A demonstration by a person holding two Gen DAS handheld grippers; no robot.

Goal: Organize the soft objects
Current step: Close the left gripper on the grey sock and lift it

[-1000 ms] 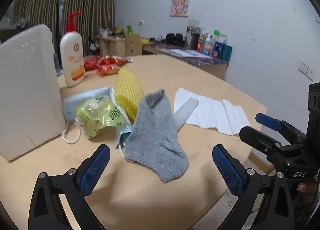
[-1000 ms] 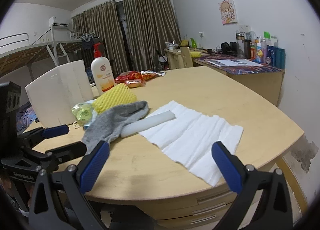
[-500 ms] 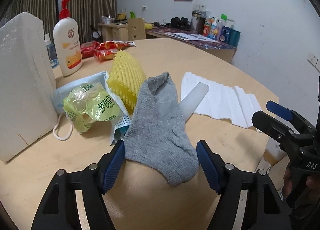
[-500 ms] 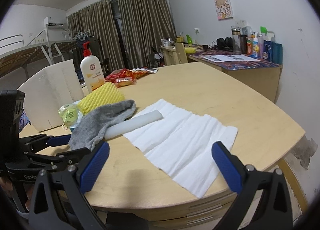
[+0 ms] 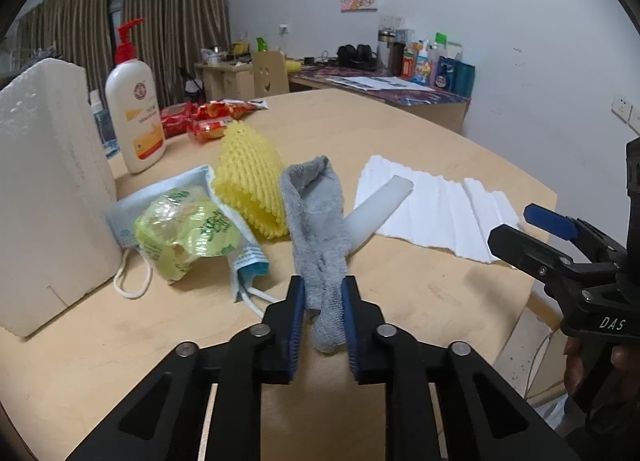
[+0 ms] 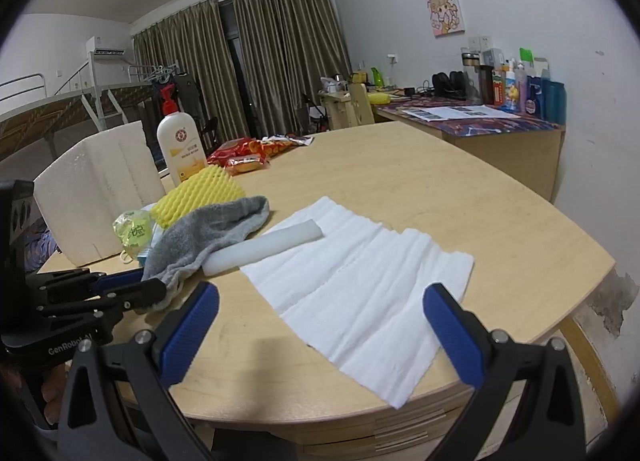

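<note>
A grey sock point(image 5: 316, 221) lies on the wooden table point(image 5: 380, 129), draped over a white foam tube point(image 5: 378, 207). My left gripper point(image 5: 323, 289) is closing on the sock's near end, and its blue pads press the bunched fabric from both sides. In the right wrist view the sock point(image 6: 212, 229) runs down into the left gripper point(image 6: 132, 287). My right gripper point(image 6: 320, 325) stands open over the near edge of a white pleated cloth point(image 6: 360, 281), holding nothing. A yellow foam net point(image 5: 250, 181) leans beside the sock.
Left of the sock lie a blue face mask point(image 5: 160, 197) and a crumpled green wrapper point(image 5: 184, 233). A white styrofoam block point(image 5: 48, 189) stands at the left, with a pump bottle point(image 5: 136, 101) and red snack packets point(image 5: 208, 117) behind. The table edge runs near the right gripper point(image 5: 528, 231).
My left gripper's jaws have gone from wide open to pinched on the sock's near end, bunching it into a narrow strip. The right gripper has stayed open and almost still.
</note>
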